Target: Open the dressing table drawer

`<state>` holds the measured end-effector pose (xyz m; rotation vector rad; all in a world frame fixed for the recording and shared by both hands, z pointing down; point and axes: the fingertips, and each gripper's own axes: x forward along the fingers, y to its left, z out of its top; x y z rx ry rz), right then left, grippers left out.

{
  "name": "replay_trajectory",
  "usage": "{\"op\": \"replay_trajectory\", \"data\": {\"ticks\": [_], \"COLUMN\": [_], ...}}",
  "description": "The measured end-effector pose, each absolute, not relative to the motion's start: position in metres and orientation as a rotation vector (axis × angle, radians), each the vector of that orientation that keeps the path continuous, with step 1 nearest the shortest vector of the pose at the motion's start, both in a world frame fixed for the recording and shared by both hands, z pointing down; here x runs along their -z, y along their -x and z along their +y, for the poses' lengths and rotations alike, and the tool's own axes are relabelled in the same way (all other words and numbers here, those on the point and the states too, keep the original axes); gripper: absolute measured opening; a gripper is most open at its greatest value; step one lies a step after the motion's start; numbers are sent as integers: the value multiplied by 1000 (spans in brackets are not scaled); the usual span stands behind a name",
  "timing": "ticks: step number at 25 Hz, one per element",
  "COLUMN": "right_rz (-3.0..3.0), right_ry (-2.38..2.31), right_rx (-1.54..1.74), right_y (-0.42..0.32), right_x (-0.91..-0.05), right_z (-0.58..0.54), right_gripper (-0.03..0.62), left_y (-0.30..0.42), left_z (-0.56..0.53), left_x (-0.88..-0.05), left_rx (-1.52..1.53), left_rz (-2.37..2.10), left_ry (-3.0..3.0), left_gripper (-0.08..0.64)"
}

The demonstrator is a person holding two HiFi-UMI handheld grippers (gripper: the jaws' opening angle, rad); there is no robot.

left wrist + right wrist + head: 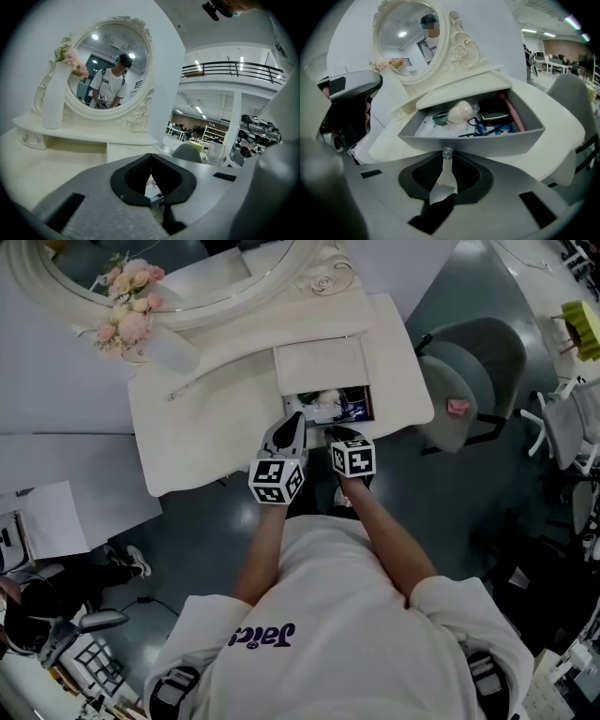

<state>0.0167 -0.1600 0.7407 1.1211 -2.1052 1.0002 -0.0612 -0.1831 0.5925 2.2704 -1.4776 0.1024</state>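
The person's white shirt (pixel 328 615) fills the near part of the head view, both forearms reaching forward over the dark floor (pixel 450 512), which lies bare between the person and the desk (pixel 187 437). The right gripper (pixel 447 159) tilts down at the drawer (pixel 497 140), its fingers closed on the small clear knob (pixel 447 153) at the middle of the grey front. The left gripper (pixel 293 420) sits just to the left of it, fingers closed together with nothing between them; its tip is at the drawer's left front corner, and I cannot tell whether it touches.

The drawer belongs to the raised unit on the right half of the desk. It is pulled partly out over the desk top, its front close to the desk's front edge and its back part under the unit's flat lid. Inside lie a pale round puff (pixel 461 112), a pink stick (pixel 513 115) along the right wall, and small blue and dark things.

Left of the drawer the desk top is a wide bare stretch out to its curved front edge; right of it only a narrow strip runs to the rounded corner. A grey chair (pixel 473 362) stands just beside that corner. At the back stands the oval mirror (pixel 110 70) in its carved white frame, with a white vase (pixel 52 98) of pink flowers (pixel 127 306) at its left edge.
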Motion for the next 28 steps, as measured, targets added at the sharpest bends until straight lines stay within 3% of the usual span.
{"op": "replay_trajectory", "data": {"ticks": [28], "right_rz": [-2095], "right_ry": [-1036], "right_rx": [-949], "right_y": [-16], "right_x": [-748], "right_z": [-137], "right_gripper": [67], "left_y": [60], "left_z": [-180], "left_x": [-597], "left_rx": [-111], "left_rz": [-1494], "left_ry": [-2251], "left_gripper": [15]}}
